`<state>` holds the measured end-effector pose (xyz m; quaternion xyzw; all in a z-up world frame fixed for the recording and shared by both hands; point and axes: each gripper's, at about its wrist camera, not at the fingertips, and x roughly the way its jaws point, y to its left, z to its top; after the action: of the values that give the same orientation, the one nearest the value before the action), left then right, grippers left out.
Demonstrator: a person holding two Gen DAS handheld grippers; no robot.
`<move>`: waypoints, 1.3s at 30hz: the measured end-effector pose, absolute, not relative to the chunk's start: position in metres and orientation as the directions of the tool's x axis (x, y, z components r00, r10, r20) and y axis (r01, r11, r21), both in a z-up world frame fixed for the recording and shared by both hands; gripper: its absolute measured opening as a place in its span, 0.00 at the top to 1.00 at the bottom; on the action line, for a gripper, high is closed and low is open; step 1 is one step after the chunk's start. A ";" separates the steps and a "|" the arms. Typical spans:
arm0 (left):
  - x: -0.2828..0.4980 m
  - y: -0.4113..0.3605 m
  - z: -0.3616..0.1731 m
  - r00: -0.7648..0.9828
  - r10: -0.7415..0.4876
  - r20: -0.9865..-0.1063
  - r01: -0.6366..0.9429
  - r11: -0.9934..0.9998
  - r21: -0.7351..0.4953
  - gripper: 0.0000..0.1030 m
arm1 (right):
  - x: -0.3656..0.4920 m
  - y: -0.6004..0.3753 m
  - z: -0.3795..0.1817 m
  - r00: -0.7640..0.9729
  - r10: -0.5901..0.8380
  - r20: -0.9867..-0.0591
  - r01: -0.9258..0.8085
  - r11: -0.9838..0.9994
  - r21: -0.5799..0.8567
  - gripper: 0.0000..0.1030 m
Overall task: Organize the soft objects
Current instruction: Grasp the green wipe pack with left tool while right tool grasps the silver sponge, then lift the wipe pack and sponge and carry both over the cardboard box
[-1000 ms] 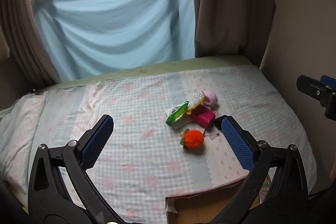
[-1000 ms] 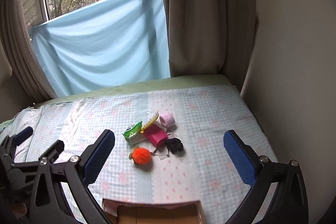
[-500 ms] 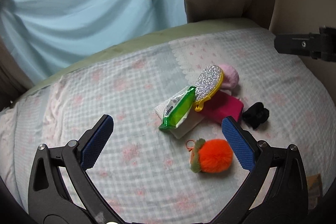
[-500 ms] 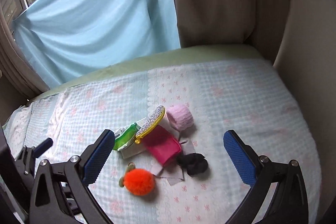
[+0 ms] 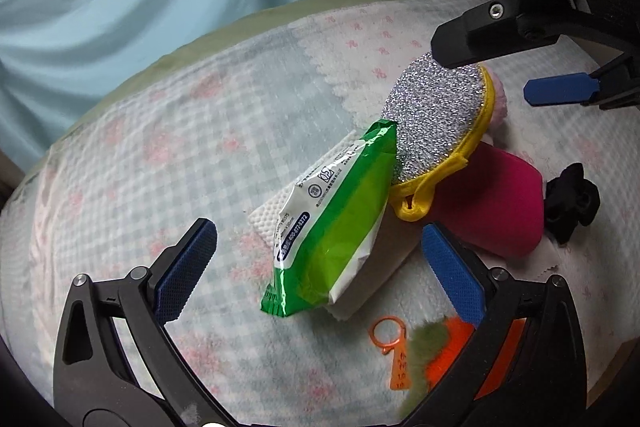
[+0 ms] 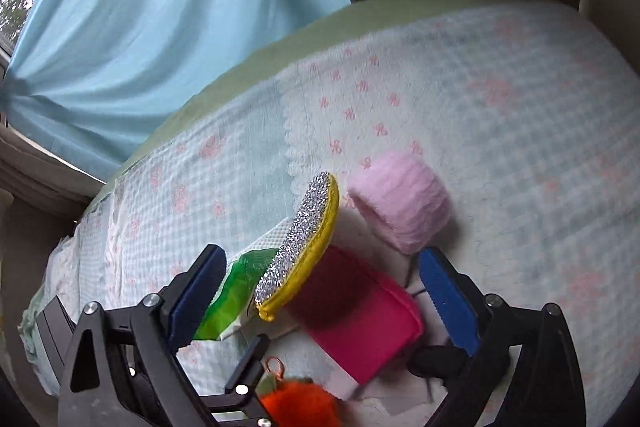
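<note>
both claws gape empty; the left claw [image 5: 316, 263] straddles the green wipes pack [image 5: 334, 223], long axis running toward the silver scrubber [image 5: 438, 119].

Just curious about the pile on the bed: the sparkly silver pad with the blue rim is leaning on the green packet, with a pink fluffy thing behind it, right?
Nearly. The rim of the sparkly silver pad is yellow, not blue; the left wrist view shows it clearly. It does lean on the green packet, with the pink fluffy thing behind it.
</note>
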<state>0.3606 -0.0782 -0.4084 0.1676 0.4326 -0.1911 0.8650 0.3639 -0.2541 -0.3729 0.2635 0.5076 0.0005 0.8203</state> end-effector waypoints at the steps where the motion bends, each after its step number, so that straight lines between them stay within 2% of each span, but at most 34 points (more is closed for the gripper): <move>1: 0.363 -0.078 -0.412 0.553 -0.186 -0.812 0.476 0.870 0.125 0.04 | 0.368 -0.252 -0.378 0.478 0.279 -0.833 0.273 0.854 0.443 0.11; 3: 0.369 -0.078 -0.417 0.550 -0.192 -0.813 0.478 0.870 0.118 0.13 | 0.375 -0.248 -0.386 0.468 0.295 -0.833 0.280 0.845 0.456 0.19; 5: 0.374 -0.078 -0.422 0.537 -0.206 -0.818 0.487 0.868 0.101 0.31 | 0.382 -0.246 -0.391 0.463 0.298 -0.835 0.289 0.840 0.460 0.25; 8: 0.378 -0.079 -0.426 0.535 -0.198 -0.821 0.497 0.860 0.116 0.47 | 0.392 -0.246 -0.398 0.457 0.296 -0.839 0.316 0.827 0.464 0.37; 10: 0.379 -0.079 -0.428 0.522 -0.214 -0.826 0.514 0.852 0.103 0.53 | 0.396 -0.247 -0.402 0.450 0.301 -0.841 0.331 0.818 0.470 0.47; 12: 0.379 -0.080 -0.429 0.516 -0.217 -0.829 0.524 0.845 0.105 0.55 | 0.398 -0.245 -0.405 0.438 0.310 -0.844 0.339 0.812 0.475 0.64; 13: 0.378 -0.080 -0.429 0.519 -0.217 -0.827 0.529 0.842 0.111 0.60 | 0.399 -0.244 -0.407 0.434 0.315 -0.844 0.341 0.810 0.477 0.69; 15: 0.377 -0.079 -0.428 0.511 -0.227 -0.829 0.537 0.838 0.102 0.63 | 0.400 -0.242 -0.408 0.430 0.315 -0.846 0.343 0.810 0.476 0.77; 20: 0.373 -0.071 -0.423 0.499 -0.253 -0.829 0.545 0.835 0.074 0.66 | 0.398 -0.240 -0.404 0.441 0.307 -0.843 0.331 0.818 0.471 0.82; 27: 0.366 -0.061 -0.402 0.516 -0.267 -0.814 0.527 0.848 0.056 0.66 | 0.389 -0.241 -0.386 0.465 0.299 -0.833 0.318 0.822 0.473 0.84; 39: 0.337 -0.050 -0.313 0.561 -0.299 -0.772 0.510 0.859 0.037 0.66 | 0.349 -0.248 -0.293 0.541 0.272 -0.796 0.274 0.837 0.473 0.85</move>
<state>0.3374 -0.0495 -0.3130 0.1294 0.4073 -0.2316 0.8739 0.3493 -0.2476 -0.2934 0.2851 0.4791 -0.0005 0.8302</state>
